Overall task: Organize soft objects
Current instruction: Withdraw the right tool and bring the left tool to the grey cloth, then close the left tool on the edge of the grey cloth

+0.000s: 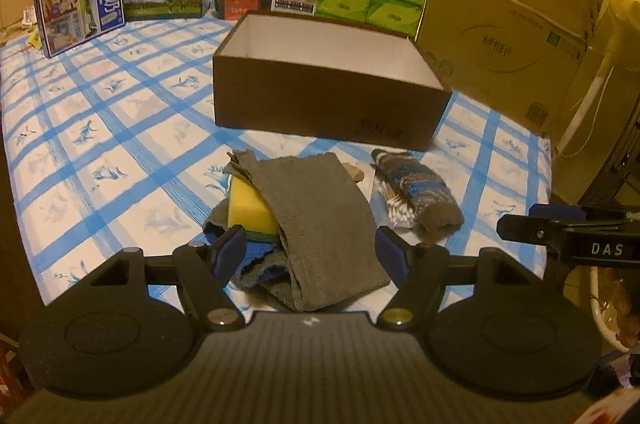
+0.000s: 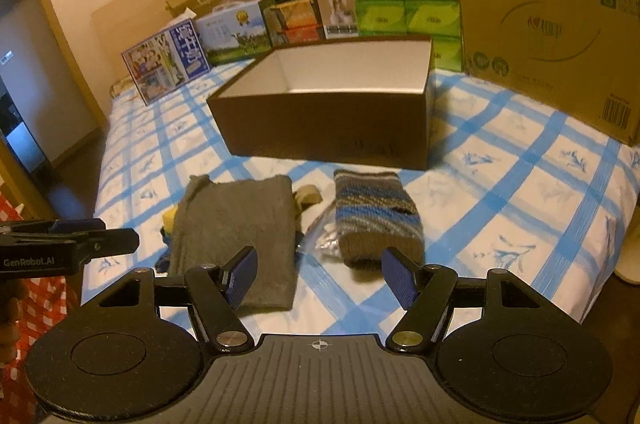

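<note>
In the left wrist view, the left tool (image 1: pixel 310 252) fills the bottom of the frame with its jaws standing well apart and nothing gripped; a grey cloth (image 1: pixel 324 224) lies in the centre, its near end between the blue pads (image 1: pixel 230 248) but not pressed by them. Under the cloth's left edge sits a yellow sponge (image 1: pixel 248 204), with a patch of blue fabric (image 1: pixel 256 260) below it. To the right of the cloth, a striped knitted piece (image 1: pixel 420 192) lies beside a clear bag of cotton swabs (image 1: pixel 394 206). All these rest on a bed (image 1: pixel 100 152) covered in blue-and-white check. Above them, in the middle of the frame, stands an open brown box (image 1: pixel 320 104) with a white inside. The right tool's tip shows at the right edge. In the right wrist view, the right tool (image 2: pixel 320 276) at the bottom is likewise open and empty, hanging above the bed with the grey cloth (image 2: pixel 236 224) left of centre and the knitted piece (image 2: pixel 376 216) right of centre. Green tissue packs (image 2: pixel 404 4) and a large cardboard carton (image 2: pixel 552 36) occupy the upper right.
</note>
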Tool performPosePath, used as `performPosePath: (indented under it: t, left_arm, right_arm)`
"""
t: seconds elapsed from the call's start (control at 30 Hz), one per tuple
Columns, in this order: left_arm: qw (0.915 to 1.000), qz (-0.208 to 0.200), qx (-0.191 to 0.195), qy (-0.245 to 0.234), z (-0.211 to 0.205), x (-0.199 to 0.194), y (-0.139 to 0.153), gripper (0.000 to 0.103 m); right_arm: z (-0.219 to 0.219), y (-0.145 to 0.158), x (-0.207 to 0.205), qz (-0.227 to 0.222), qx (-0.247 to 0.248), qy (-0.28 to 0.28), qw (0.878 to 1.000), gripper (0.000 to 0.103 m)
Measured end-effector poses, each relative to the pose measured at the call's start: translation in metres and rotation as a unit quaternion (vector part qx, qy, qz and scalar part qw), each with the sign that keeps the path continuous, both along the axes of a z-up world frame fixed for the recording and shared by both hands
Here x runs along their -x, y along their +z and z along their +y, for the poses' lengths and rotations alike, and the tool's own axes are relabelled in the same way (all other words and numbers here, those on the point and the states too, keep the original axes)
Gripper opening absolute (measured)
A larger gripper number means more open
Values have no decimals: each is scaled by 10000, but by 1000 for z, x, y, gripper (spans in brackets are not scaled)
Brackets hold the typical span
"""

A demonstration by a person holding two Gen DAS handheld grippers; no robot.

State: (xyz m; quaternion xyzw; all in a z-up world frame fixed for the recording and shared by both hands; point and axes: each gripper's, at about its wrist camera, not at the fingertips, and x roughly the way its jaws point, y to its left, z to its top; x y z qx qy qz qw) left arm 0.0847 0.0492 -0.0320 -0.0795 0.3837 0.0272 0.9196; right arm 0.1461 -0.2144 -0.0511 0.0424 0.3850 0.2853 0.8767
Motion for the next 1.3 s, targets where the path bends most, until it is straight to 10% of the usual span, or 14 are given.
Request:
performPosePath:
  t: [0.7,0.97,1.3]
  left_arm:
    - [9953,718,645,63,15,-64,-59,50]
    - [9977,623,260,-55,-3,-68,-53,11]
    - [9974,481,-118,-520,-39,-85,-47,20]
  right_arm:
    - [4,-43,-34,608,218,-178,9978,69]
    - [1,-51,-39,715,205,-250,9969,69]
    - [-4,-56,-43,802,198,-381,9959,69]
